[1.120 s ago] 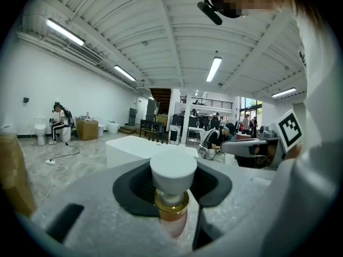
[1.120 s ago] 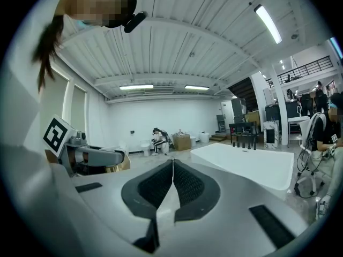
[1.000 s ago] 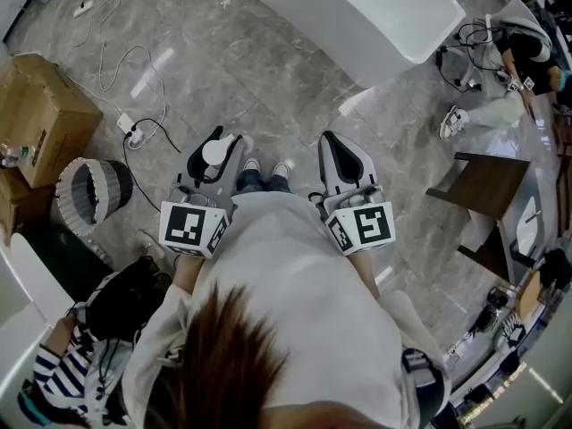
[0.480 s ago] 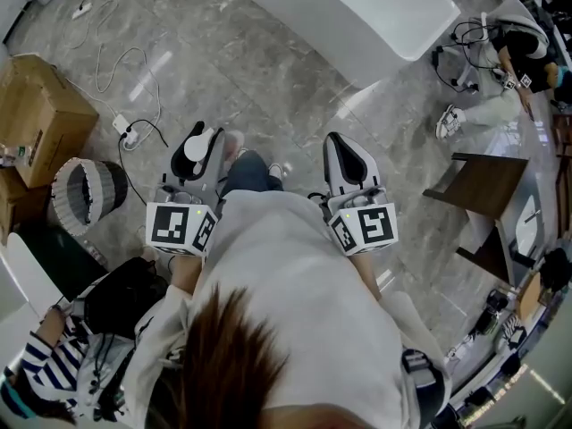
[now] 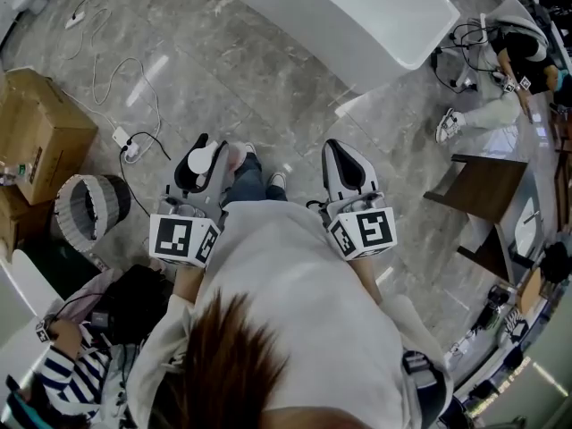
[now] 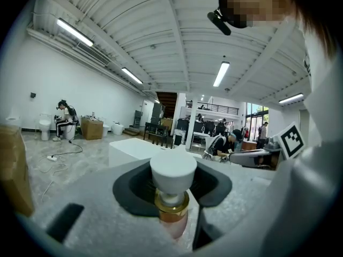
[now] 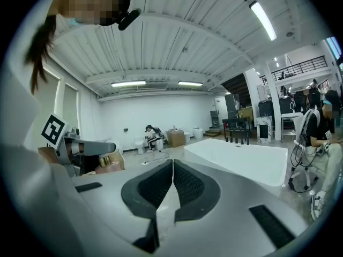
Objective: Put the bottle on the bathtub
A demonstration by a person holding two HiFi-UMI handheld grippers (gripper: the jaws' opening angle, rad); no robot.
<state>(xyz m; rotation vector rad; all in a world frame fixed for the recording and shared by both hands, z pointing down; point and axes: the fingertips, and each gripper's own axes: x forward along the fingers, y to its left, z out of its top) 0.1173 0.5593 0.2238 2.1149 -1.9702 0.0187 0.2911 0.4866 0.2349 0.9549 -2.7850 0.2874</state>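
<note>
White bathtub (image 5: 357, 16) ahead, across grey floor (image 5: 268, 88). Right hand-held gripper (image 7: 172, 167) short of bathtub, jaws pressed together, nothing between. Left hand-held gripper (image 5: 204, 150) alongside, clamped on bottle (image 6: 172, 171): white cap, gold collar, pinkish body, well apart from bathtub. Versus half second ago: grippers barely shifted, bottle grip unchanged.
</note>
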